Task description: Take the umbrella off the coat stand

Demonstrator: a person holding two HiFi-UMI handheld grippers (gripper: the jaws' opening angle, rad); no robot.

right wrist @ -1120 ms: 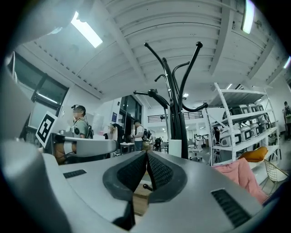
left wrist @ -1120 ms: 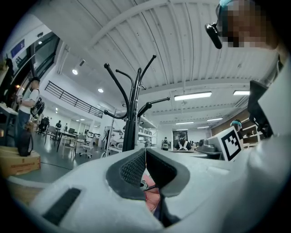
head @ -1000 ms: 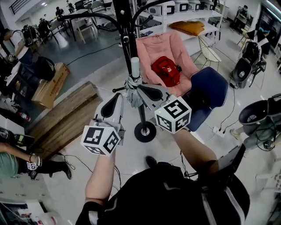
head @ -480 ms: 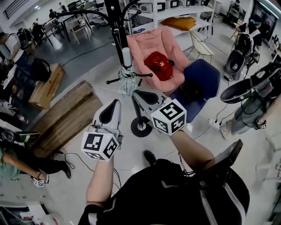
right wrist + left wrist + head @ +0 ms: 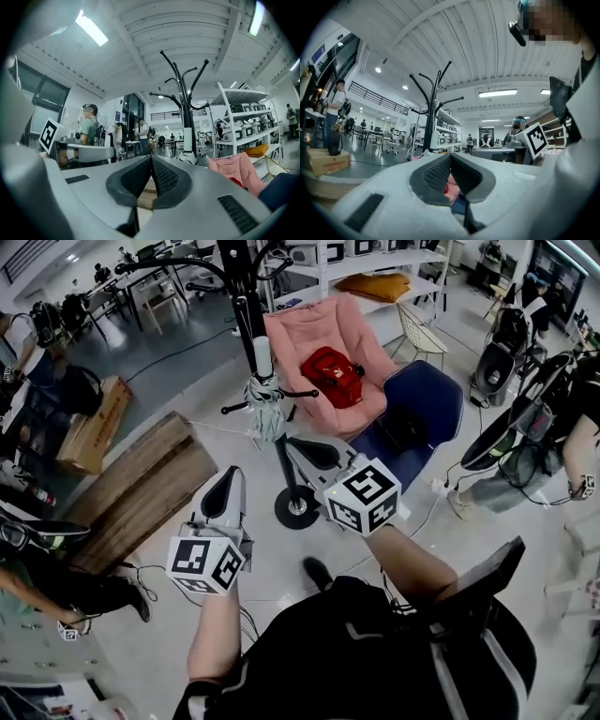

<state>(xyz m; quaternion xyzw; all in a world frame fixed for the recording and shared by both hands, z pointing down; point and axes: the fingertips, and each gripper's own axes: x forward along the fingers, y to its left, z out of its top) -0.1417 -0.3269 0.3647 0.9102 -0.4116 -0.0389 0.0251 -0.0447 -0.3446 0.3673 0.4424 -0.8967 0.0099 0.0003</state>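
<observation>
Back they come from the coat stand (image 5: 246, 306): left claw (image 5: 234, 474) and right claw (image 5: 295, 443) both pinched shut, empty. The umbrella (image 5: 264, 409) hangs on the pole, probably by its strap. Reaching in shut risks knocking it swinging.

There are two tongs, the left tongs (image 5: 229, 476) and the right tongs (image 5: 293, 442). Ahead of them stands one coat stand (image 5: 246, 315), and one umbrella (image 5: 264, 411) hangs on it. Beyond the right tongs I count three chairs: one pink chair (image 5: 305, 338), one blue chair (image 5: 429, 401) and one wire chair (image 5: 422, 334). One red bag (image 5: 330, 376) lies on the pink chair. One cardboard box (image 5: 94, 423) is far left of the left tongs.
</observation>
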